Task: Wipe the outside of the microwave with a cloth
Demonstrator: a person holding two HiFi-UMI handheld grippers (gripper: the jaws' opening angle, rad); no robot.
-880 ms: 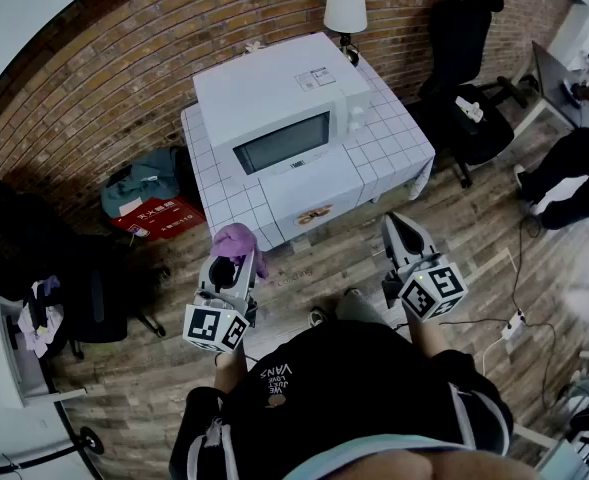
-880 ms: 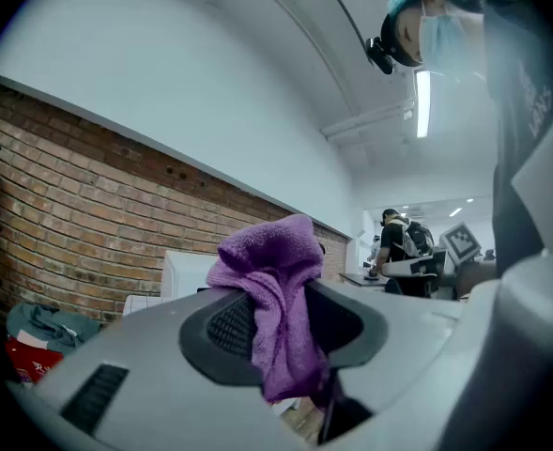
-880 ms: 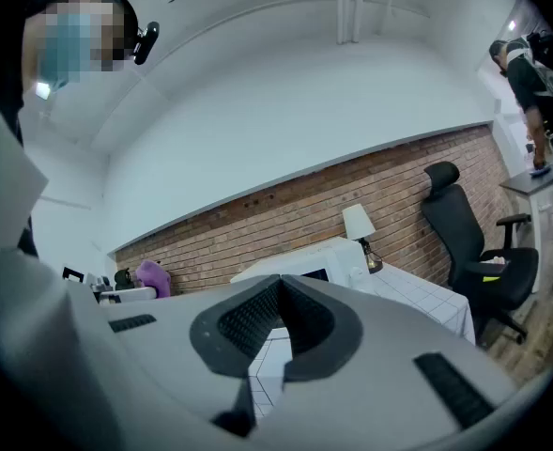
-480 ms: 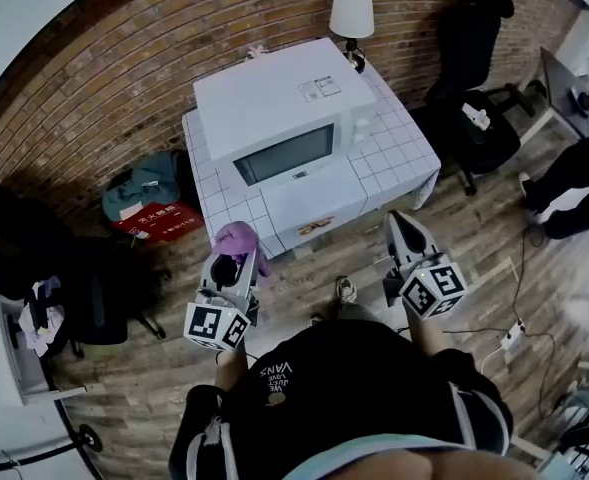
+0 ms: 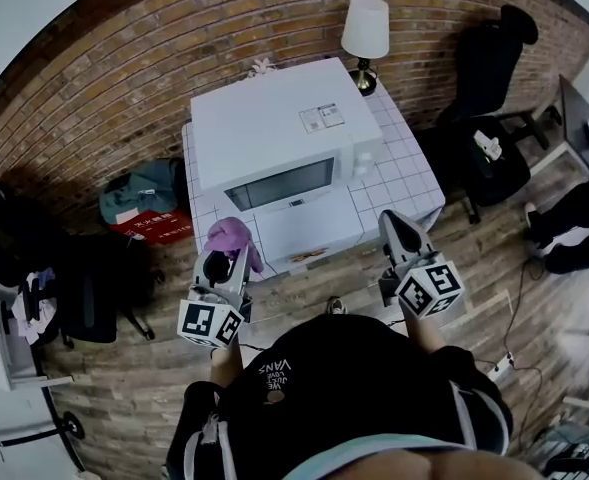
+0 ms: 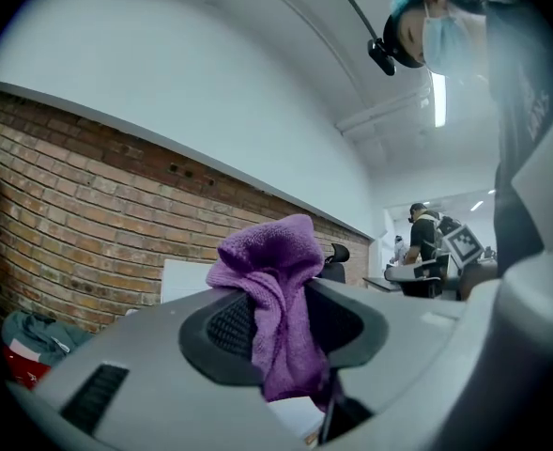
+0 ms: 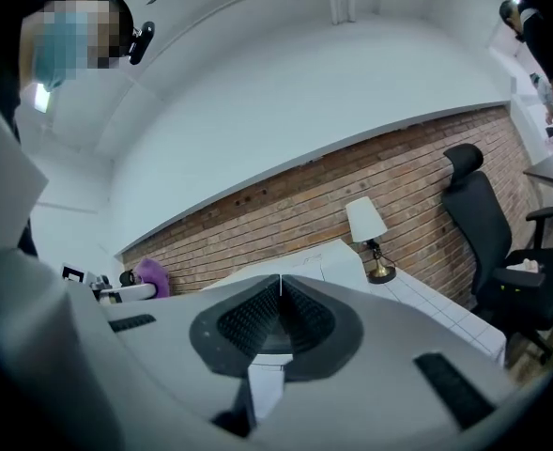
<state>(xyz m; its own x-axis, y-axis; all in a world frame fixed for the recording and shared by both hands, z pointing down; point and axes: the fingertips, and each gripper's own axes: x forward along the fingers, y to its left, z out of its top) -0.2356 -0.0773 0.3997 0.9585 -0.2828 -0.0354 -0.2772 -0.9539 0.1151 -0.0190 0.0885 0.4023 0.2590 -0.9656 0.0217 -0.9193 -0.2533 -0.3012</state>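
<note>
Head view: left gripper (image 5: 223,260) pinches the purple cloth (image 5: 231,236), right gripper (image 5: 394,224) alongside. We see the microwave (image 5: 274,128) ahead of both, on a tiled table (image 5: 409,183). Left gripper view: jaws clamped on the cloth, which bunches above them. Right gripper view: jaws pressed together, nothing between; we see a lamp (image 7: 365,222) ahead-right.

Black printed T-shirt (image 5: 304,388), grey left gripper (image 5: 226,260) and right gripper (image 5: 394,219), square-marker cubes (image 5: 212,325)
</note>
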